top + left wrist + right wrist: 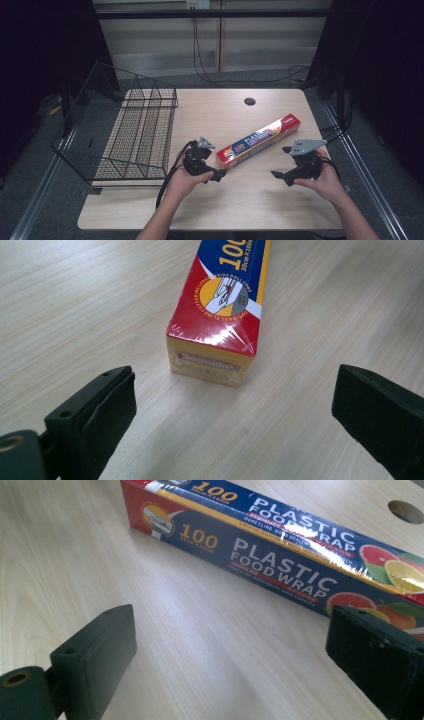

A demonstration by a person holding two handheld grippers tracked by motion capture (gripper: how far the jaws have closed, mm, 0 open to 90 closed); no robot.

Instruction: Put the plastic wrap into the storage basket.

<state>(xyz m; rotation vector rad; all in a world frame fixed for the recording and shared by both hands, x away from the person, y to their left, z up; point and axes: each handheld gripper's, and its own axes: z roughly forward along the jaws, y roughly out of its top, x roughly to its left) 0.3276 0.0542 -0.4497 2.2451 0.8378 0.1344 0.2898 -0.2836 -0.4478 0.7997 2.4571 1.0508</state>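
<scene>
Plastic wrap box faces low, wide-spread left claw.

- The plastic wrap box carries "PLASTIC FOOD WRAP" in large white letters on its blue side face, and the same words again on the face above it.
- Left of those words on the box stands an orange "100", once on each face; the small line beneath is too fine to read.
- On the box's top face near its end, "100" shows again, with small print under it.
- The writing on the yellow end face is blurred.
</scene>
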